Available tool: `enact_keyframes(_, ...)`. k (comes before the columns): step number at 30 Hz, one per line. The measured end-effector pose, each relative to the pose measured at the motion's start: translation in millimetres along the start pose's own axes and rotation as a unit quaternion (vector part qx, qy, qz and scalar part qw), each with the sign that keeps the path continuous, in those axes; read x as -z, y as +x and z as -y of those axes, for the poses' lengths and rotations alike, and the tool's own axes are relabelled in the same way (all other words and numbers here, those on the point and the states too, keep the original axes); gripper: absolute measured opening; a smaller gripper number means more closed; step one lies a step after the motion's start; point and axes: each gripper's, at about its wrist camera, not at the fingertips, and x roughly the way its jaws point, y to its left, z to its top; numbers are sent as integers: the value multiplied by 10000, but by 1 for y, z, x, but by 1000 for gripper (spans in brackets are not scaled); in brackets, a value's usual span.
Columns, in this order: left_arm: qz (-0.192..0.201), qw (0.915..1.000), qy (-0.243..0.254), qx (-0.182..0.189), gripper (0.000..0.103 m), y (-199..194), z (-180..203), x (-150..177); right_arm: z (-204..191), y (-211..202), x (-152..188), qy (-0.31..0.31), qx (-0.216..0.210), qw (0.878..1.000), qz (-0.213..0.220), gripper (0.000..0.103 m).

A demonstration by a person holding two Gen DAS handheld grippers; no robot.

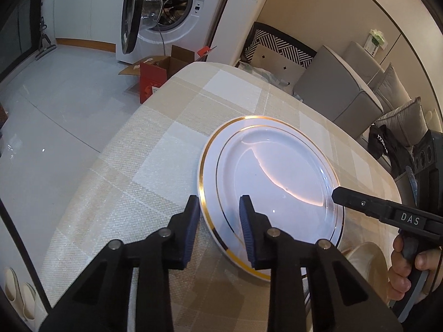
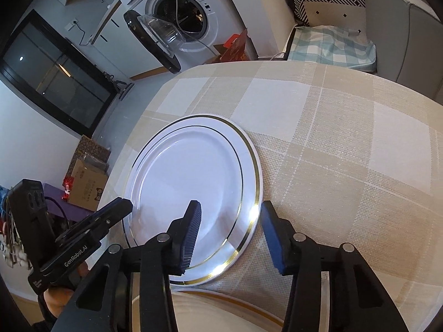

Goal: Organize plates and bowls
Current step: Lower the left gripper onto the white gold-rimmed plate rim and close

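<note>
Left wrist view looks down along the left gripper (image 1: 220, 203), whose blue-padded fingers straddle the near-left rim of a white plate with gold bands (image 1: 272, 179); one finger sits outside the rim, the other over the plate's face. A gap shows between each pad and the rim, so nothing is pinched. The plate lies flat on a table covered in a beige checked cloth (image 1: 155, 149), near the table's left edge. Only one finger of the right gripper (image 1: 339, 193) reaches in from the right over the plate's far rim, with part of a hand (image 1: 409, 265) behind it. A cream dish (image 1: 365, 260) is mostly cut off at lower right.

Right wrist view shows the right gripper (image 2: 229, 209) likewise straddling the plate's (image 2: 193, 174) near-right rim, pads apart from it. The left gripper's tip (image 2: 119, 207) reaches the plate's left rim. Bare cloth (image 2: 346, 152) spreads wide to the right and beyond the plate. The cream dish (image 2: 210, 312) is cropped at the bottom.
</note>
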Motion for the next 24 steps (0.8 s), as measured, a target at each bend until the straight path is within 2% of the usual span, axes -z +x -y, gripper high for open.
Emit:
enact_keyframes(7, 14, 9999, -118, 62, 24, -1, -4, 1, 2, -5, 2, 22, 63, 9999, 104, 31)
enact_keyframes(24, -208, 9975, -499, 452, 24, -3, -17, 0, 7, -22, 4, 235, -357, 9986, 301, 31)
